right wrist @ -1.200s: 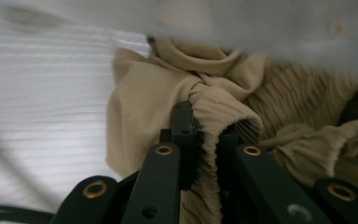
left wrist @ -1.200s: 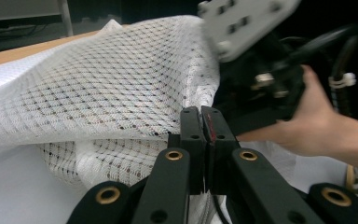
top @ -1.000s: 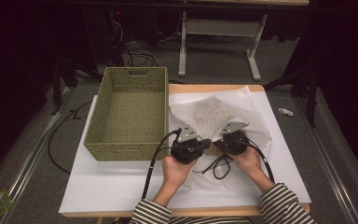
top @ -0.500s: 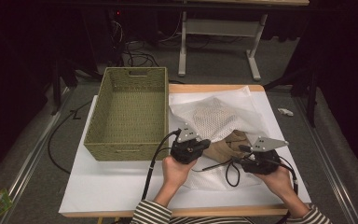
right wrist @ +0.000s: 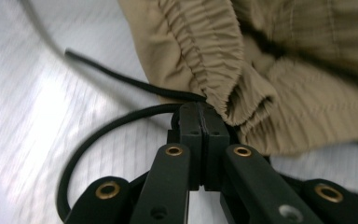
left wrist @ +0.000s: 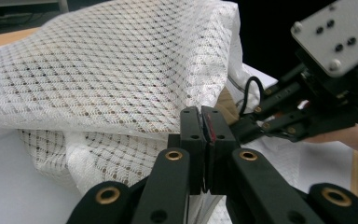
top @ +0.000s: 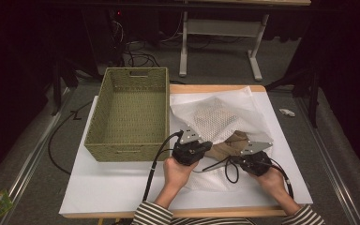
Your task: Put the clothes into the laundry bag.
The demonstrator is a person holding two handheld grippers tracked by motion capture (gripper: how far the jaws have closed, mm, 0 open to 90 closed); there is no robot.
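Jaws first: left gripper [left wrist: 204, 122] has its jaws pressed together, pinching what looks like the edge of the white mesh bag [left wrist: 98, 70]; a sliver of red pad shows at the seam, and the fabric in the bite is hard to make out, so treat that hold as probable. Right gripper [right wrist: 200, 116] jaws also pressed together, nipping the gathered elastic hem of the tan garment [right wrist: 279, 84], with a black drawcord [right wrist: 102, 135] looping out just beside the tips.

Outward from there, high view: left gripper [top: 193, 149] sits at the bag's near-left edge, right gripper [top: 254, 159] just to its right and slightly nearer the person. Tan garment [top: 228, 145] lies between the two grippers, half out of the mesh bag [top: 215, 117], which is lifted and billowed behind it.

Key relation: garment runs away from the right tips toward the bag mouth, long axis roughly right-to-left across the table, hem end pointing at the right hand. Right hand is the nearer one; judging by that, pulling rightward while the left holds the bag draws the garment free.

Woven basket [top: 131, 112] stands well left on the white sheet [top: 108, 187], just beside the left gripper.
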